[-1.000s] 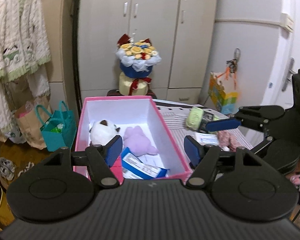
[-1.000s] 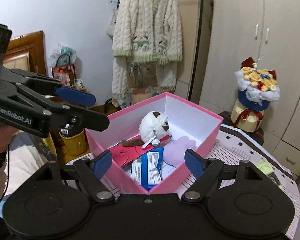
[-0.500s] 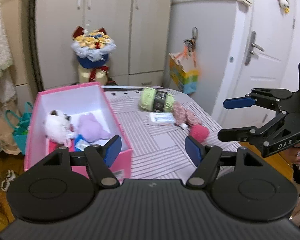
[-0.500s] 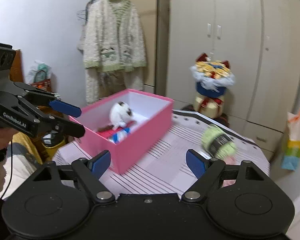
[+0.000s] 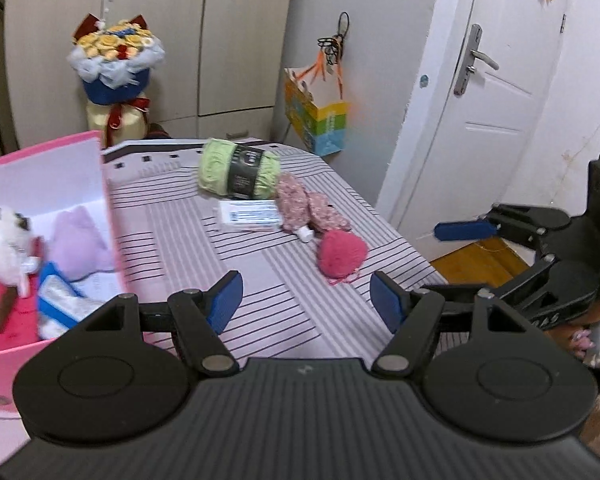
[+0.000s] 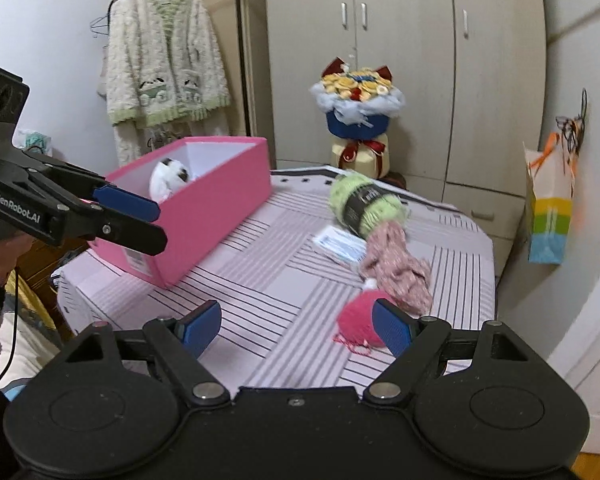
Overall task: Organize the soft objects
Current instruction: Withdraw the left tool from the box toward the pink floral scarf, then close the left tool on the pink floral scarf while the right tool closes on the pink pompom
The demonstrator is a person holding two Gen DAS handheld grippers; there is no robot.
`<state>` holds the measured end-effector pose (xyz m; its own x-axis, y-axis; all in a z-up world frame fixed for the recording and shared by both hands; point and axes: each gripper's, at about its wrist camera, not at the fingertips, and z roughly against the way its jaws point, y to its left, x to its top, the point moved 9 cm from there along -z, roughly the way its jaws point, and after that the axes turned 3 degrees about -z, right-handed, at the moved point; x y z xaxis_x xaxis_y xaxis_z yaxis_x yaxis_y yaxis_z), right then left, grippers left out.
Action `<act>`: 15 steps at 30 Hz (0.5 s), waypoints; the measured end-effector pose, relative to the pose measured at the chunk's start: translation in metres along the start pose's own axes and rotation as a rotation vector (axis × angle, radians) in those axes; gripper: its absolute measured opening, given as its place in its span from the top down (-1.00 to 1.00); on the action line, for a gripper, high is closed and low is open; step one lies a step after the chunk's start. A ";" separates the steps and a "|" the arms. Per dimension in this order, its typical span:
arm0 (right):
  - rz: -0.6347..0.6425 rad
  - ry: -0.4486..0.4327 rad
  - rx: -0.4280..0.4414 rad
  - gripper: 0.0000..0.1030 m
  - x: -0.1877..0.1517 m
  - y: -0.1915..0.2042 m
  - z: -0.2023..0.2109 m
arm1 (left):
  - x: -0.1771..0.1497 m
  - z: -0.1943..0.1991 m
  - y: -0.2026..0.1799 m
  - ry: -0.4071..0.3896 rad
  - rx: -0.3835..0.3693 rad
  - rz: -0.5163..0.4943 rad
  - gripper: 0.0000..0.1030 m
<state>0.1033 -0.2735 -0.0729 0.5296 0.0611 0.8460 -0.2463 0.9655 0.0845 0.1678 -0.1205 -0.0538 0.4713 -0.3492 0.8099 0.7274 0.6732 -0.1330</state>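
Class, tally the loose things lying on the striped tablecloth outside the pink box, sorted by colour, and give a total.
Green: 1, the yarn skein
Speckled pink: 1, the knitted piece
Deep pink: 1, the yarn ball
White: 1, the flat packet
Total: 4

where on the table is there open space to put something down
Free: the striped tablecloth between the pink box and the pink yarn ball. Crowded: the far right, where green yarn, a tissue pack and a speckled pink scarf cluster.
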 end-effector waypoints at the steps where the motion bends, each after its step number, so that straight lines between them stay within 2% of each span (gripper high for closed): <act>1: -0.001 -0.004 -0.003 -0.67 -0.004 -0.004 -0.004 | 0.000 -0.008 -0.003 -0.004 -0.002 -0.004 -0.35; 8: -0.010 -0.062 -0.057 -0.67 -0.022 -0.031 -0.041 | 0.010 -0.060 -0.021 -0.039 -0.027 -0.003 -0.35; 13: 0.001 -0.047 -0.104 -0.67 -0.032 -0.048 -0.072 | 0.023 -0.101 -0.027 -0.076 -0.032 0.009 -0.35; 15: -0.004 -0.024 -0.113 -0.67 -0.035 -0.054 -0.084 | 0.028 -0.122 -0.028 -0.067 -0.038 0.026 -0.35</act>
<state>0.1662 -0.3060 -0.1513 0.5104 0.0521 0.8583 -0.1501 0.9882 0.0293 0.2219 -0.2285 -0.0968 0.4567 -0.2863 0.8423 0.7340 0.6562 -0.1750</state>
